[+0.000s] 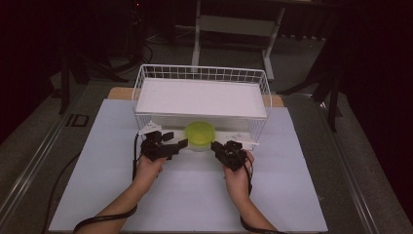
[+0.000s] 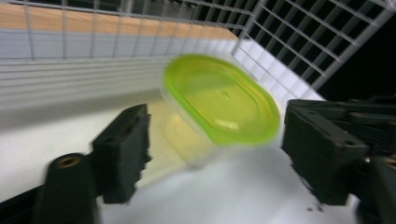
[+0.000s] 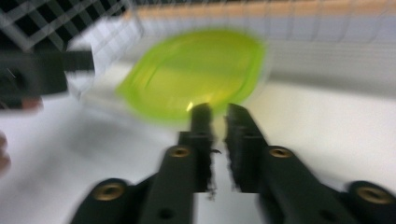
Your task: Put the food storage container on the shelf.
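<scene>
containers with green lid (image 1: 200, 135): 1 | wire baskets (image 1: 144, 78): 1 | tongs (image 1: 171, 144) (image 1: 220, 147): 2

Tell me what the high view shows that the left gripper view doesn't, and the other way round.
The high view takes in both of the person's forearms, the right gripper and the whole wire basket with its white board. The left gripper view gives a close look at the left gripper, jaws wide apart, with the container between them, untouched. Both share the green-lidded container in front of the basket on the white table.
</scene>
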`<state>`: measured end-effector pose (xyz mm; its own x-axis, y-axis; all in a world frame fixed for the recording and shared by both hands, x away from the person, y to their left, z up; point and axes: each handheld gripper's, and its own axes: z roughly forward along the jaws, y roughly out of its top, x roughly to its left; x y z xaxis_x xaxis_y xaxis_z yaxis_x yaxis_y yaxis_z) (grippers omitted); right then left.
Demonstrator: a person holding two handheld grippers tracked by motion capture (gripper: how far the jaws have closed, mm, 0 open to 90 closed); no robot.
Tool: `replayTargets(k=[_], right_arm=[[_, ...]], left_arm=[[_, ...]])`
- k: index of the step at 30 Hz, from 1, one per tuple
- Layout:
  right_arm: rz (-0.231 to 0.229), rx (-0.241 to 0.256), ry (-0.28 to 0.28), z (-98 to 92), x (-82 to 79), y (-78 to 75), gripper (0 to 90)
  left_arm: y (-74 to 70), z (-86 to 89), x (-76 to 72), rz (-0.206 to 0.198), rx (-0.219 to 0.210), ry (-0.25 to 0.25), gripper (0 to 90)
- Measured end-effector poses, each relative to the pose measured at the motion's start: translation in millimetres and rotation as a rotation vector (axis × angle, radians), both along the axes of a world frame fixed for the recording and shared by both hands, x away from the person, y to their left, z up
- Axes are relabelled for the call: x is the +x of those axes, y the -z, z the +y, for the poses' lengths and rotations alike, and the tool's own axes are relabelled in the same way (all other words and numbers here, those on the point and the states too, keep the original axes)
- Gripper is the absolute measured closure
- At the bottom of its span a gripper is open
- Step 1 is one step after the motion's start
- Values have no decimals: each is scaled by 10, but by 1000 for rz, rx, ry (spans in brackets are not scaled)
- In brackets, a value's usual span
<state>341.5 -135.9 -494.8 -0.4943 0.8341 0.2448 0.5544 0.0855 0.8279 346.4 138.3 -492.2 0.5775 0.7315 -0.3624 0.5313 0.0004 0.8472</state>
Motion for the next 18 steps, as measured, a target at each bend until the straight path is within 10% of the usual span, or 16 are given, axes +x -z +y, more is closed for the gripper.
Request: replayTargets(k=[7, 18], right_arm=[[42, -54, -61, 170, -69, 103, 900], [85, -57, -60, 295, 57, 200, 900]], left_arm=[[34, 90, -263, 32, 19, 138, 30], [56, 314, -663, -50, 100, 29, 24]])
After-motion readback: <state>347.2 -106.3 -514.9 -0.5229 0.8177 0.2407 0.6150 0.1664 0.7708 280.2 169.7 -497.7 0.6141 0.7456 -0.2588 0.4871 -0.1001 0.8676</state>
